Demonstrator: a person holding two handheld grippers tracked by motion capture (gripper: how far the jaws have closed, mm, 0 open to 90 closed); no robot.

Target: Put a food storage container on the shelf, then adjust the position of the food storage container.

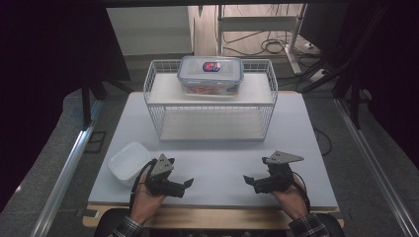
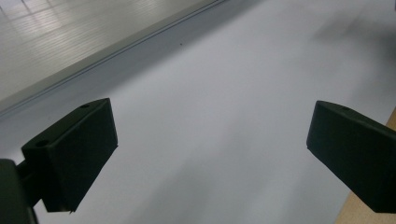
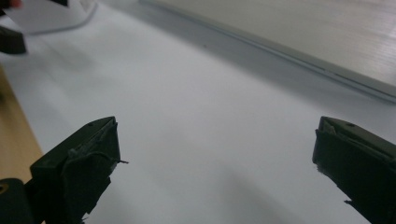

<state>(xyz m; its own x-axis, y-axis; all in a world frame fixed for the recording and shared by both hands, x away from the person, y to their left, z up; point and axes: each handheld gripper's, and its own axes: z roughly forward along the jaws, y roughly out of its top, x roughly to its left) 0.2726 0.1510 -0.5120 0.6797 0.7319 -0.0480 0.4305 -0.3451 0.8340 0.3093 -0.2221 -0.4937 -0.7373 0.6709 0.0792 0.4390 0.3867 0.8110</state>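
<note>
A clear lidded food box [image 1: 210, 75] with a blue-rimmed lid sits on the top shelf of a white wire rack [image 1: 210, 101] at the back of the white board [image 1: 217, 165]. A white square bowl [image 1: 128, 162] lies at the board's front left. My left gripper [image 1: 187, 183] rests low near the front edge, beside the bowl and pointing right; its jaws stand wide apart over bare board [image 2: 210, 140]. My right gripper [image 1: 248, 180] lies opposite, pointing left, also open with nothing between its jaws over the board [image 3: 210, 154].
The board's wooden front edge [image 1: 212, 217] runs under both hands. Dark curtains hang on both sides, and cables lie on the floor behind the rack. In the right gripper view, the white bowl [image 3: 51, 14] shows at top left.
</note>
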